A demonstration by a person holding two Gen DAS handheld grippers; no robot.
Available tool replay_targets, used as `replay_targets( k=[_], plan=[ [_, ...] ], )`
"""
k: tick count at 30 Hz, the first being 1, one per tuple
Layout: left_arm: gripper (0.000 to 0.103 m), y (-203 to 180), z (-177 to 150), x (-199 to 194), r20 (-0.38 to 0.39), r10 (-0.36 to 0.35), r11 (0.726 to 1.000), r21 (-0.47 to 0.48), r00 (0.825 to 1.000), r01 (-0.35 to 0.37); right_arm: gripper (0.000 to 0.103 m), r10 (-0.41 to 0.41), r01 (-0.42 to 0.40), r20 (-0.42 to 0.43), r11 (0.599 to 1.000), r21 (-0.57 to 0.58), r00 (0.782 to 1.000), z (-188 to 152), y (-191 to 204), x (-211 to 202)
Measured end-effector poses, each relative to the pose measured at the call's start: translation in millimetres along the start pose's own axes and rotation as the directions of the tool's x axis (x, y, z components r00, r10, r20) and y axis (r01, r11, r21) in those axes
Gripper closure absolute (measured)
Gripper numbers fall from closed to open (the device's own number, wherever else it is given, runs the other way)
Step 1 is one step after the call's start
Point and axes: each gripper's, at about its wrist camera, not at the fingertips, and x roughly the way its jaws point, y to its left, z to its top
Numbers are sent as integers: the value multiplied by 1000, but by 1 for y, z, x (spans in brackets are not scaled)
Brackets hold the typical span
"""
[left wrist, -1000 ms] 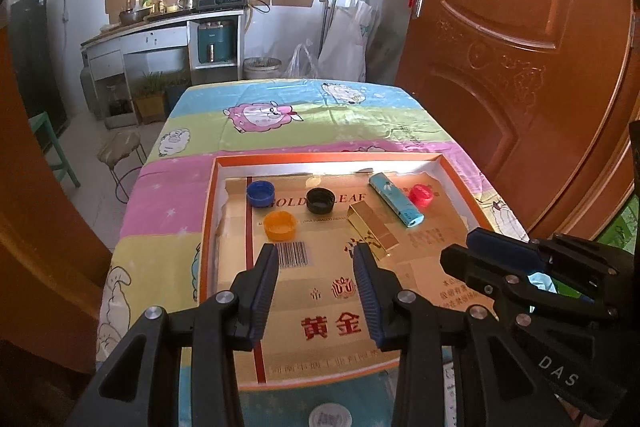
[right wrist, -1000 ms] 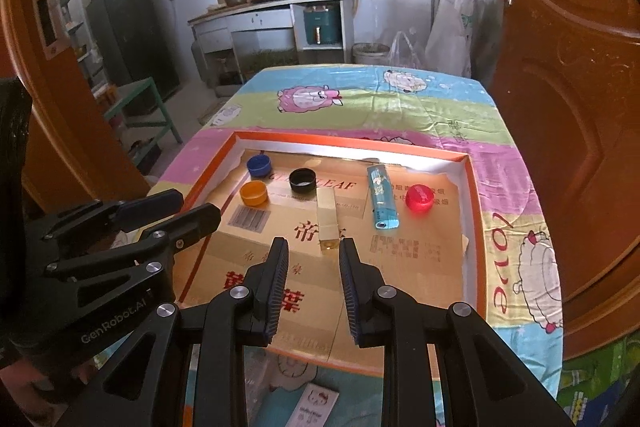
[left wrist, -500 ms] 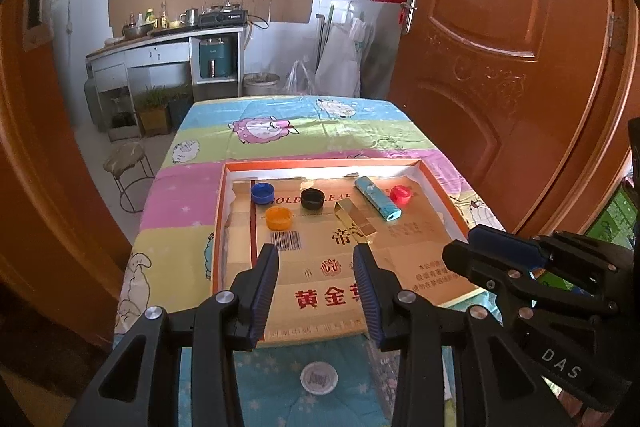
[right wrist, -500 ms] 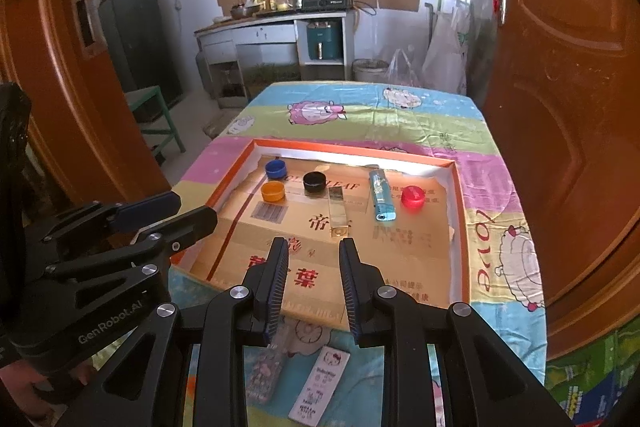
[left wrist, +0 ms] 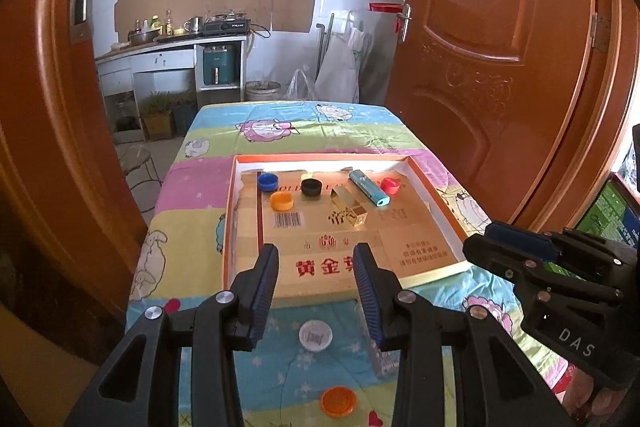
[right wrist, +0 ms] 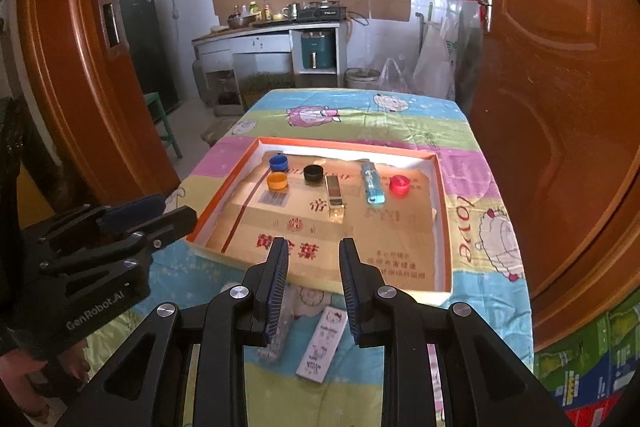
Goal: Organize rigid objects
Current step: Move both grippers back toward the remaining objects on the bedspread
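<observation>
An orange-rimmed tray lined with cardboard lies on the table. At its far end lie a blue cap, an orange cap, a black cap, a gold box, a teal lighter and a red cap. My left gripper hovers over the tray's near edge, open and empty. Beside it, my right gripper has its jaws a narrow gap apart with nothing between them. Each shows in the other's view, the right gripper and the left gripper.
On the cartoon-print tablecloth in front of the tray lie a white cap, another orange cap, a clear plastic piece and a white printed card. Wooden doors flank the table. A kitchen counter stands at the back.
Both grippers have drawn back and up from the tray, which now looks smaller and farther. The loose items on the cloth in front have come into view. Jaw gaps are unchanged.
</observation>
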Motion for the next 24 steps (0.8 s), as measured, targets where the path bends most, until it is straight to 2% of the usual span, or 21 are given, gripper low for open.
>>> replay_targets(
  k=[15, 16, 18, 22, 24],
  plan=[
    [64, -2, -49, 5, -55, -33, 999, 10, 998, 34, 76, -25, 27, -68, 999, 34, 997, -43, -2, 8],
    [64, -3, -53, 5, -58, -36, 999, 14, 998, 37, 74, -23, 26, -72, 999, 34, 997, -46, -1, 9],
    [64, -4, -64, 7, -66, -49, 999, 20, 997, 51, 52, -23, 25, -79, 999, 34, 997, -53, -1, 11],
    [64, -7, -84, 9, -89, -68, 997, 35, 994, 71, 51, -16, 19, -96, 999, 34, 995, -63, 1, 15],
    [60, -10, -95, 11, -100, -72, 996, 48, 992, 77, 51, -17, 21, -104, 999, 34, 994, -68, 1, 18]
  ],
)
